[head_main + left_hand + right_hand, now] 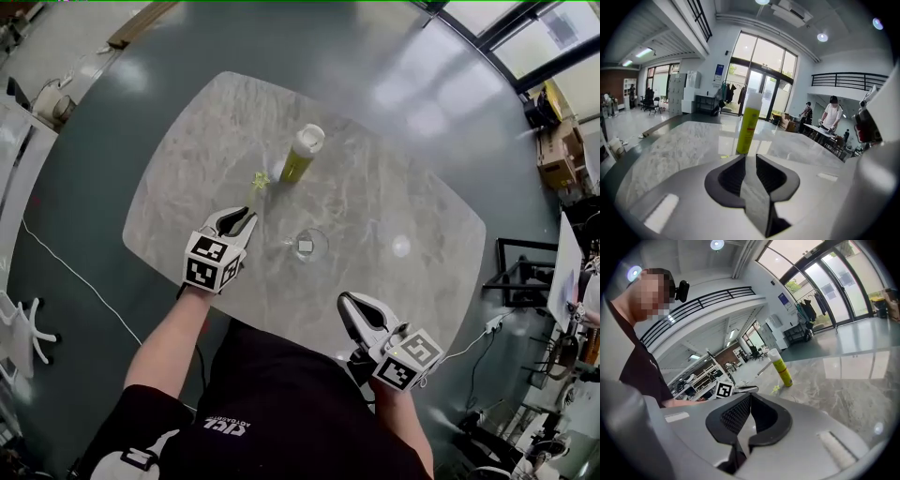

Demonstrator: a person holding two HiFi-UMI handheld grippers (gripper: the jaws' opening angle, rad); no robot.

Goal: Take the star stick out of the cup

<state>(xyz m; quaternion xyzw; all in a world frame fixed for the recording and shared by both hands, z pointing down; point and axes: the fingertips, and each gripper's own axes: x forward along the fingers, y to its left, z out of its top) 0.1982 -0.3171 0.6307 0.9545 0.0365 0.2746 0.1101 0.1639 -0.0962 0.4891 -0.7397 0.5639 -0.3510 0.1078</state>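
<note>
The star stick (pixel 260 180), small and yellow-green, lies flat on the marble table (pixel 412 197) just left of a tall yellow-green tube with a white cap (pixel 302 155). A clear glass cup (pixel 309 245) stands near the table's middle. My left gripper (pixel 245 218) hovers between the cup and the stick with its jaws slightly apart and nothing in them. From the left gripper view the tube (pixel 749 124) stands straight ahead, and the stick (pixel 723 156) is a small fleck on the table. My right gripper (pixel 346 301) sits at the near edge, jaws together, empty.
In the right gripper view the tube (pixel 782 367) and the stick (pixel 776 389) lie ahead, with the left gripper's marker cube (pixel 723 390) to their left. Beyond the table's far side people stand at a bench (pixel 829 117).
</note>
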